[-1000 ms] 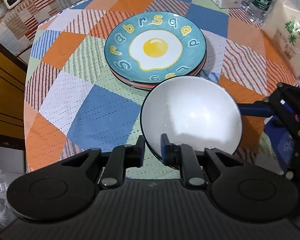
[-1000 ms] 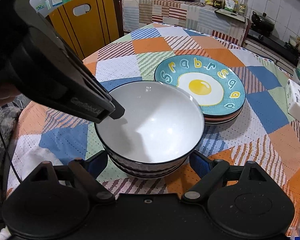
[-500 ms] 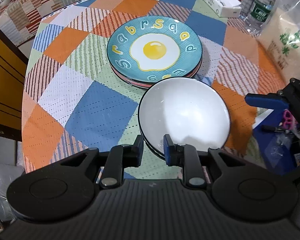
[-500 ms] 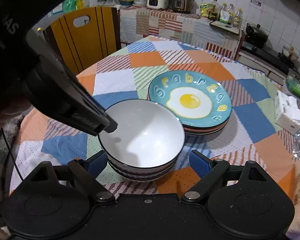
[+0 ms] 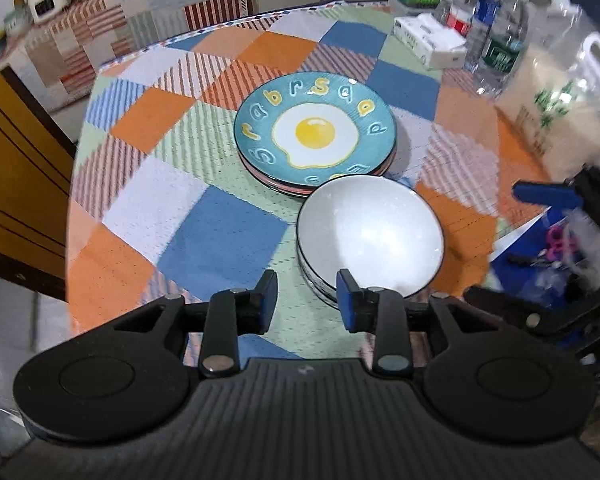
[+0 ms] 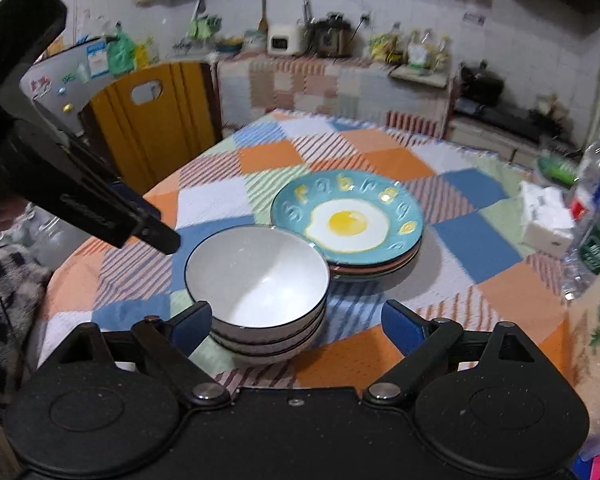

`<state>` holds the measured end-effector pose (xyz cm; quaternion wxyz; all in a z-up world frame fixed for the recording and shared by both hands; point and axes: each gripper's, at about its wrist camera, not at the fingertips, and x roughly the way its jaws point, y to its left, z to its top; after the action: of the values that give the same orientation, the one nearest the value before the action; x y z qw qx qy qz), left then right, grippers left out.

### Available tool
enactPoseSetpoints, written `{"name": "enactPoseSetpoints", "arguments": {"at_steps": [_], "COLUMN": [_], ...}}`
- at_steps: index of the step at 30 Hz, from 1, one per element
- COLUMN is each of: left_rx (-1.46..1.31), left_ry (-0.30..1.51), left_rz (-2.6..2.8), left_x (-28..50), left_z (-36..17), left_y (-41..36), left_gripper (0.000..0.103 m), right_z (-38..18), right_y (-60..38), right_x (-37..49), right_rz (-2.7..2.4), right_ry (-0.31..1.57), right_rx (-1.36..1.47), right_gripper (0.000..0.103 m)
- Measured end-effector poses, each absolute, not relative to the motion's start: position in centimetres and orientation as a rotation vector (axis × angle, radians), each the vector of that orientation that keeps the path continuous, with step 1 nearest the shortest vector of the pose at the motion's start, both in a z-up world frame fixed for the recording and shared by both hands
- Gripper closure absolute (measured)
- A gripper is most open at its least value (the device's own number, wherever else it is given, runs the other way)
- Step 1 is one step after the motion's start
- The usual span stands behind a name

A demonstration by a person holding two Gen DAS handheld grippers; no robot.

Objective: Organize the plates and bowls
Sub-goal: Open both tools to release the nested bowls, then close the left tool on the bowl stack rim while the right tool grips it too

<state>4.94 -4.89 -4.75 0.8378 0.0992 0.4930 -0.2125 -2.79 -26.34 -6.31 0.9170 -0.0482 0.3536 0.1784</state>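
A stack of white bowls with dark rims (image 5: pixel 370 236) (image 6: pixel 260 292) stands on the patchwork tablecloth. Just behind it sits a stack of plates (image 5: pixel 316 136) (image 6: pixel 348 224), the top one teal with a fried egg picture and letters. My left gripper (image 5: pixel 306 304) is open and empty, drawn back from the near rim of the bowls. My right gripper (image 6: pixel 296 320) is wide open and empty, raised and pulled back in front of the bowls. Its blue finger shows at the right of the left wrist view (image 5: pixel 548 196).
Water bottles (image 5: pixel 496 36), a tissue pack (image 5: pixel 428 40) and a large bag of rice (image 5: pixel 560 92) stand at the table's far right. A yellow wooden chair (image 6: pixel 148 128) stands beyond the table's left edge. A blue bag with small items (image 5: pixel 556 248) lies to the right.
My left gripper has let go of the bowl rim, opened and backed away. My right gripper has lifted up and back from the bowls. The bowl stack stays on the table.
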Motion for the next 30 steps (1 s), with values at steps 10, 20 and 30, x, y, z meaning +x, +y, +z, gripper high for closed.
{"name": "enactPoseSetpoints", "arguments": {"at_steps": [10, 20, 30], "left_rx": [0.075, -0.016, -0.119], "left_ry": [1.005, 1.045, 1.15], "left_rz": [-0.463, -0.485, -0.535], "left_x": [5.2, 7.5, 9.7], "left_z": [-7.3, -10.5, -14.3], "left_y": [-2.4, -2.0, -3.1], "left_gripper": [0.04, 0.032, 0.032], "right_z": [-10.1, -16.2, -19.2], "right_y": [-25.7, -24.5, -23.6], "right_x": [-2.5, 0.3, 1.8], "right_rz": [0.383, 0.372, 0.436], "right_ry": [0.741, 0.839, 0.829], "right_rx": [-0.096, -0.038, 0.068], "right_gripper": [0.005, 0.005, 0.005]}}
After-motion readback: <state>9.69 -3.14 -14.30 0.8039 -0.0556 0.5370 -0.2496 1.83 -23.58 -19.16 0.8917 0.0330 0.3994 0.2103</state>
